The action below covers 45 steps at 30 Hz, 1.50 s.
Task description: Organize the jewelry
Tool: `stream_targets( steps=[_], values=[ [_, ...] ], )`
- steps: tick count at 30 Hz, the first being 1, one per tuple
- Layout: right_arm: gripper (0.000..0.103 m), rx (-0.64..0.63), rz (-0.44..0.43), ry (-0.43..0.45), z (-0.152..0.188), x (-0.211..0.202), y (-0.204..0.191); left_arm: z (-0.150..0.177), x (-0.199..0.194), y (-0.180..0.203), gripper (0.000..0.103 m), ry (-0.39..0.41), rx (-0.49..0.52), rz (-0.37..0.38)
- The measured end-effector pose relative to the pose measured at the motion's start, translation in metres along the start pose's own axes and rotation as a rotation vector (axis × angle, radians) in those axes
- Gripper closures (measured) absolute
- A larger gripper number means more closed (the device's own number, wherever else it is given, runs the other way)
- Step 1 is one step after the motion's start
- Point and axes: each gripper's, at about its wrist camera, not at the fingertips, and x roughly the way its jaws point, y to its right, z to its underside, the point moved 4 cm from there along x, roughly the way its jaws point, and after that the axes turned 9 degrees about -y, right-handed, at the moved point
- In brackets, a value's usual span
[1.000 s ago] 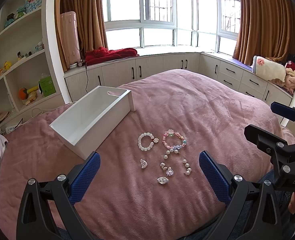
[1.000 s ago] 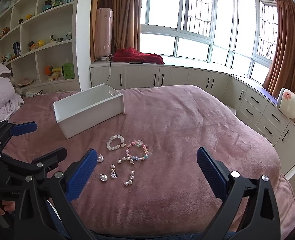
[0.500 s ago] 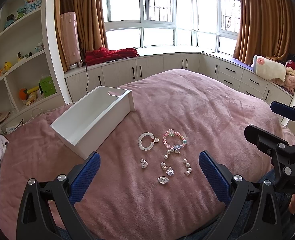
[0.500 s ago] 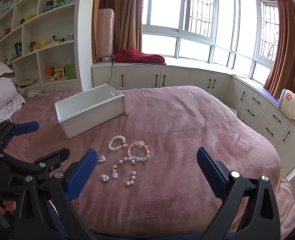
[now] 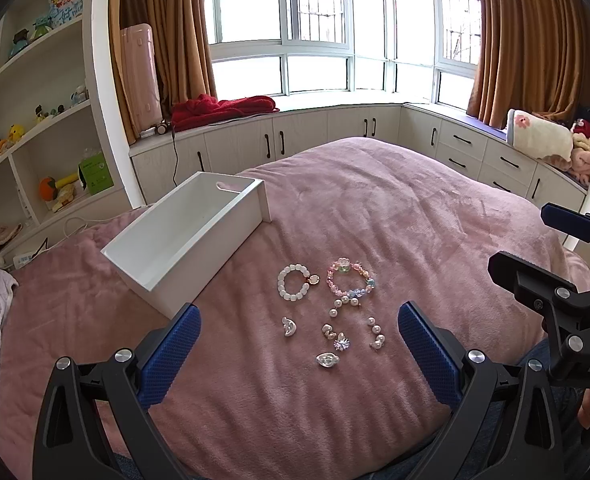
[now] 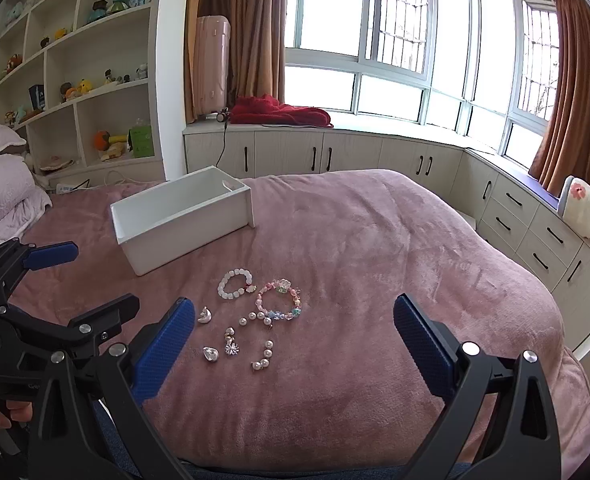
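A bedroom with a bay window, brown curtains and white shelving surrounded a bed covered by a plush dusty-pink blanket point(image 5: 395, 208), and all the work lay on that blanket. Nearest the cameras, the left gripper point(image 5: 299, 354) hovered above the blanket with its blue-padded jaws spread wide and nothing between them; the right gripper point(image 6: 295, 346) hung beside it, likewise spread wide and empty, its black frame showing at the right edge of the left wrist view. Just ahead of the left gripper's opening lay the small pieces: a clear, silvery teardrop charm point(image 5: 327, 359) closest, then a small star-shaped sparkly charm point(image 5: 341, 344), a gold-and-pearl earring point(image 5: 327, 330), a short curved string of pearls point(image 5: 376, 332) to the right, and a white crescent-shaped charm point(image 5: 288, 326) to the left. Slightly farther on, another short string of pearls point(image 5: 345, 303) lay against the near edge of a pink and blue beaded bracelet with a flower bead point(image 5: 350, 278). Just left of it, apart, sat a white beaded bracelet with a gold charm point(image 5: 293, 288). Beyond the left finger point(image 5: 171, 354) of the left gripper, angled away to the far left, stood an open rectangular white box point(image 5: 199, 236), empty inside. Well beyond, a red blanket point(image 5: 223, 108) lay heaped on the window seat.
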Motion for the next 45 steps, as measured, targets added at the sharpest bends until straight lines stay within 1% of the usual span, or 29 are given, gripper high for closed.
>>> stream_targets(
  steps=[26,31,33,35,38,41,43,45],
  values=[
    [0.005,0.001,-0.004,0.0,0.003,0.002,-0.001,0.0,0.001,0.001,0.003,-0.004,-0.001,0.001],
    [0.005,0.01,-0.019,-0.015,-0.002,0.01,0.002,-0.001,0.007,-0.007,0.003,-0.034,-0.018,0.012],
    [0.005,0.02,-0.019,-0.019,-0.009,0.015,0.006,-0.004,0.014,-0.013,0.003,-0.056,-0.024,0.005],
    [0.005,0.041,-0.029,-0.03,-0.016,0.023,0.012,-0.01,0.027,-0.021,0.003,-0.097,-0.039,-0.006],
    [0.005,0.086,-0.068,-0.051,-0.027,0.039,0.025,-0.019,0.045,-0.035,0.003,-0.146,-0.082,0.02],
    [0.005,0.125,-0.1,-0.082,-0.036,0.06,0.038,-0.029,0.062,-0.046,0.003,-0.173,-0.113,0.051],
    [0.005,0.138,-0.107,-0.105,-0.042,0.075,0.046,-0.036,0.073,-0.051,0.003,-0.183,-0.118,0.046],
    [0.005,0.137,-0.098,-0.121,-0.046,0.088,0.05,-0.044,0.084,-0.055,0.003,-0.19,-0.103,0.022]
  ],
)
